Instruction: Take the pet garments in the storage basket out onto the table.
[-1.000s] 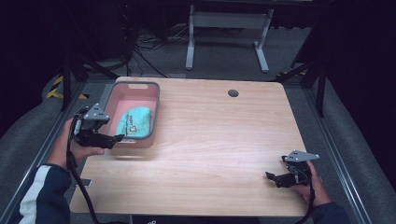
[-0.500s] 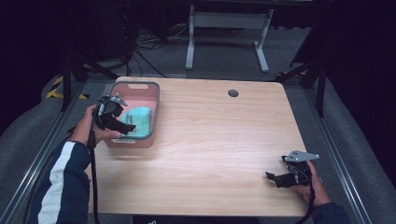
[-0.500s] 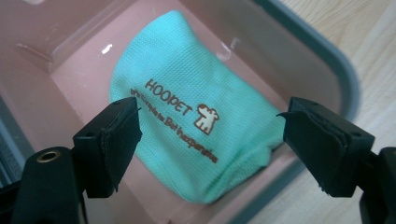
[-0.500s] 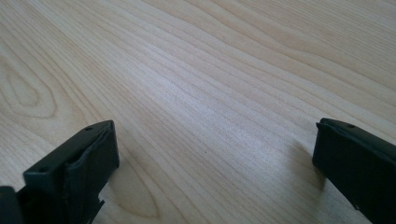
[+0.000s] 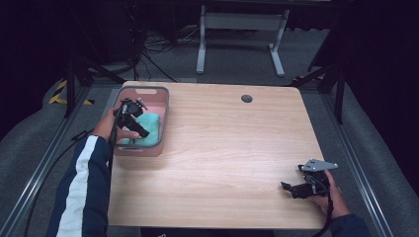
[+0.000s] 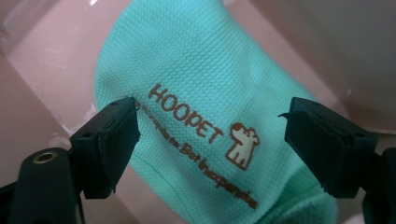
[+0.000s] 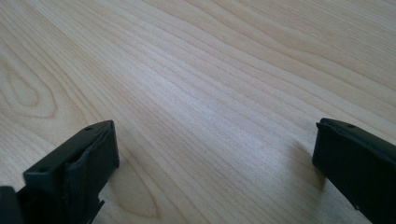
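A mint-green knit cloth [image 5: 149, 126] [image 6: 201, 88] with brown "HOOPET" lettering and a small dog logo lies in a pink plastic bin [image 5: 162, 106] at the table's left. My left gripper [image 5: 140, 131] [image 6: 212, 135] hangs over the bin, pointed down at the cloth, open, its jaws standing wide to either side of the lettering. Whether they touch the cloth I cannot tell. My right gripper [image 5: 289, 188] [image 7: 215, 158] rests low near the table's front right corner, open over bare wood with nothing between its jaws.
The wooden table [image 5: 232, 148] has a round cable hole [image 5: 246, 98] at the back. A metal stand [image 5: 239, 22] and cables lie on the floor behind. Rails run along both sides of the table.
My left gripper has moved from the bin's near left edge forward and over the bin, tipping down toward the green cloth. The right gripper has stayed in place.
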### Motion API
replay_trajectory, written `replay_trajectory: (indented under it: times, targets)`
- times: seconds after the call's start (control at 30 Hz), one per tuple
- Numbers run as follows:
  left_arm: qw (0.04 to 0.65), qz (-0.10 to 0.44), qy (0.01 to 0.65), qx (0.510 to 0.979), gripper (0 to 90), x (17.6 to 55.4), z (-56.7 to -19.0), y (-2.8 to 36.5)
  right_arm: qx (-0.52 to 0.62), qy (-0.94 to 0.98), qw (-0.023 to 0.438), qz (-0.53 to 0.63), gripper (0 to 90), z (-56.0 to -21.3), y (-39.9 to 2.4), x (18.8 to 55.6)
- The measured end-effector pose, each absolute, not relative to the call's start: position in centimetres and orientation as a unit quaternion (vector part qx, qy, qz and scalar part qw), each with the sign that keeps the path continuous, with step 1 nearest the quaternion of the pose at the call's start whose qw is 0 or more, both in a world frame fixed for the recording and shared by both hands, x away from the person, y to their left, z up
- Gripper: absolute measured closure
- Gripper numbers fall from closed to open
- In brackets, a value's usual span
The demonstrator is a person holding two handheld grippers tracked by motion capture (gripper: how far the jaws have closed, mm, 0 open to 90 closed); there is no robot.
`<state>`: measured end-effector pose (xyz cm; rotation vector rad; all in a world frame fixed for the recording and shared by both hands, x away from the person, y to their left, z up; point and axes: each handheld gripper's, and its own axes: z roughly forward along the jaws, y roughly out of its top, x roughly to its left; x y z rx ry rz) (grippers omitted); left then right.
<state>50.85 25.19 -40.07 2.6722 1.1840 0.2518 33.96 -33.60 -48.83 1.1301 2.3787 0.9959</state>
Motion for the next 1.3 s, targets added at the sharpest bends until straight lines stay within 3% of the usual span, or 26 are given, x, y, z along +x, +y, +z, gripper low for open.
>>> replay_trajectory:
  times: [0.1,0.47,0.67,0.87,1.1,1.3]
  targets:
    - [0.086,0.080,0.406,0.906,20.5,51.6,-41.0,24.7,0.396,0.834,0.163,0.349,0.7,-48.8,-33.6,34.0]
    - [0.025,0.048,0.429,0.902,15.2,53.3,-43.2,24.4,0.396,0.834,0.162,0.349,0.7,-48.8,-33.6,34.0]
    - [0.035,0.019,0.447,0.893,16.0,53.5,-43.5,24.8,0.397,0.834,0.162,0.349,0.7,-48.8,-33.6,33.9]
    - [0.058,-0.011,0.446,0.893,33.5,53.4,-43.3,25.0,0.396,0.834,0.162,0.349,0.7,-48.8,-33.6,34.0]
    - [0.063,-0.021,0.421,0.905,62.3,53.2,-42.8,24.6,0.396,0.834,0.162,0.349,0.7,-48.8,-33.6,34.0]
    - [0.072,0.021,0.431,0.899,70.3,52.7,-42.2,24.7,0.396,0.834,0.162,0.349,0.7,-48.8,-33.6,34.0]
